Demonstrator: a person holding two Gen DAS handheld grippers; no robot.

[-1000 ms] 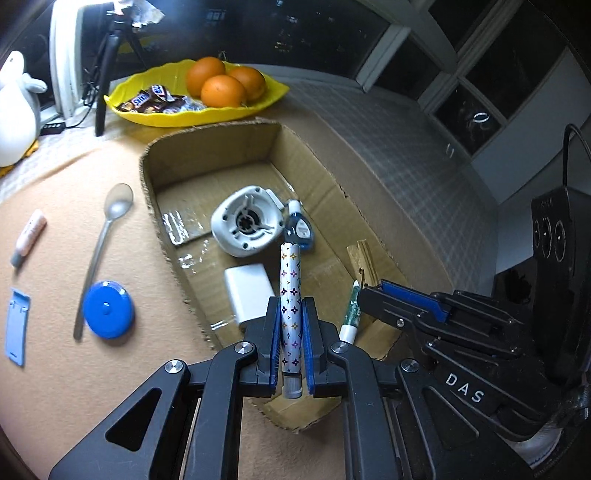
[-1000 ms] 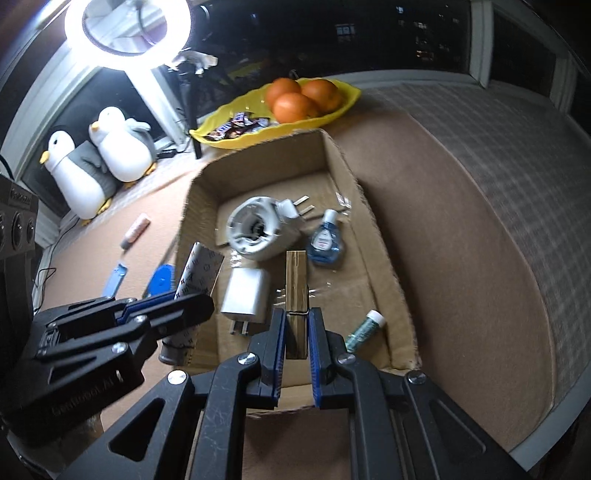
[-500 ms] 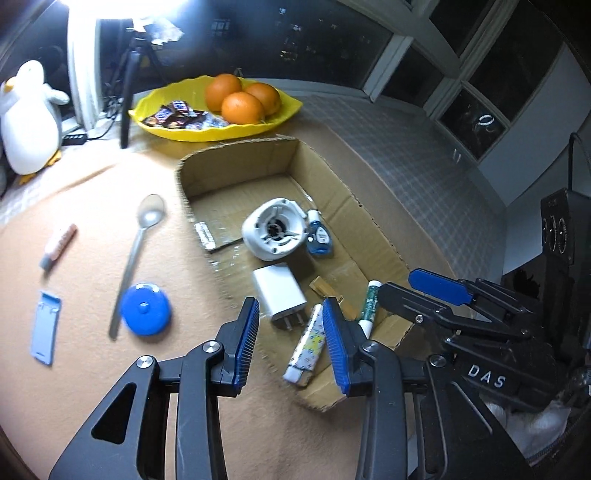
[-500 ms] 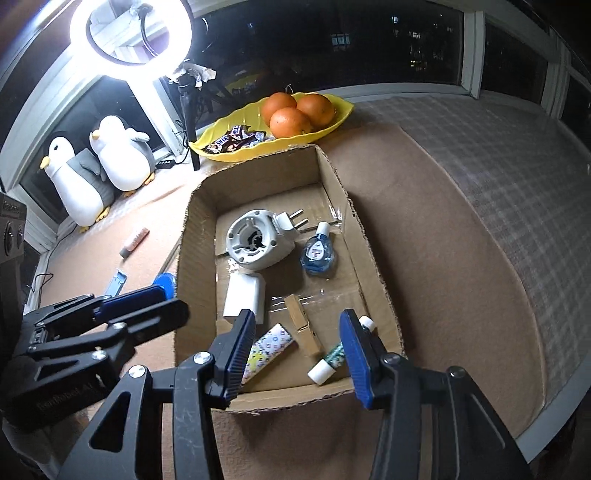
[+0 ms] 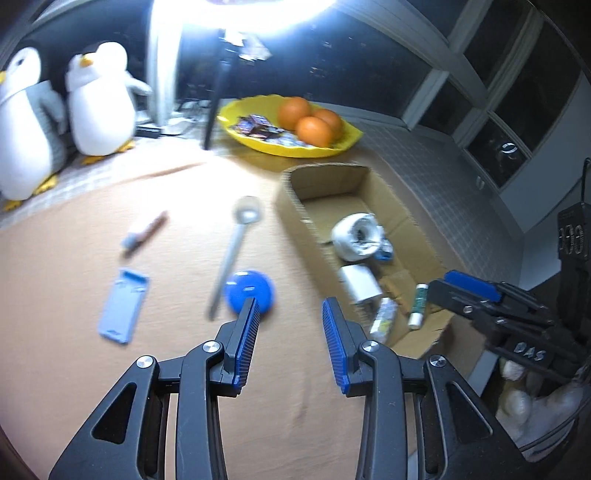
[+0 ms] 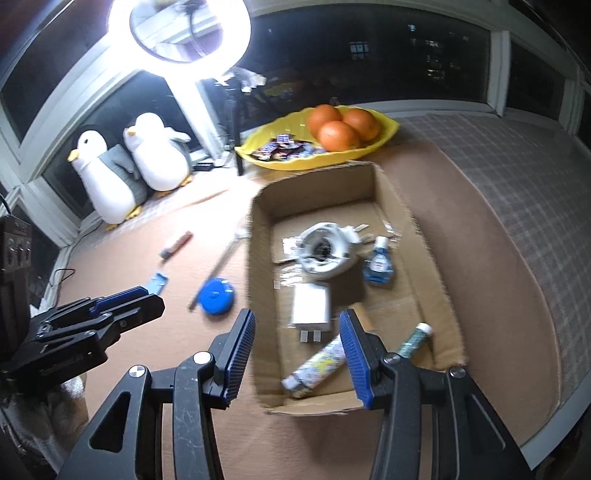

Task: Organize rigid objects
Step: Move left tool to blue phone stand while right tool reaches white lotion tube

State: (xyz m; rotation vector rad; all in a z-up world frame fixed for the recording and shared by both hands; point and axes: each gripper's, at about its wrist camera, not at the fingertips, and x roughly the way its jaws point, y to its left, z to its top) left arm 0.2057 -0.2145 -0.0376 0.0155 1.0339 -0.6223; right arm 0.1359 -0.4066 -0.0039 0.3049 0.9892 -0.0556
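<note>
Left hand-held gripper (image 5: 290,314) gapes wide, holding nothing, over the tabletop (image 5: 74,369) near the blue disc (image 5: 250,290); right hand-held gripper (image 6: 297,332) likewise spread and unladen above the box (image 6: 436,291).

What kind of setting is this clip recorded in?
Probably a home window nook at night set up for filming: dark windows, a ring light, plush penguins and a yellow fruit dish on a cloth-covered surface.

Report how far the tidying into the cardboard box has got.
Done: patterned tube, green tube, white charger and blue bottle lie in the cardboard box. In hand: nothing; left gripper and right gripper are open. Left: spoon, blue disc, blue holder, small stick.
</note>
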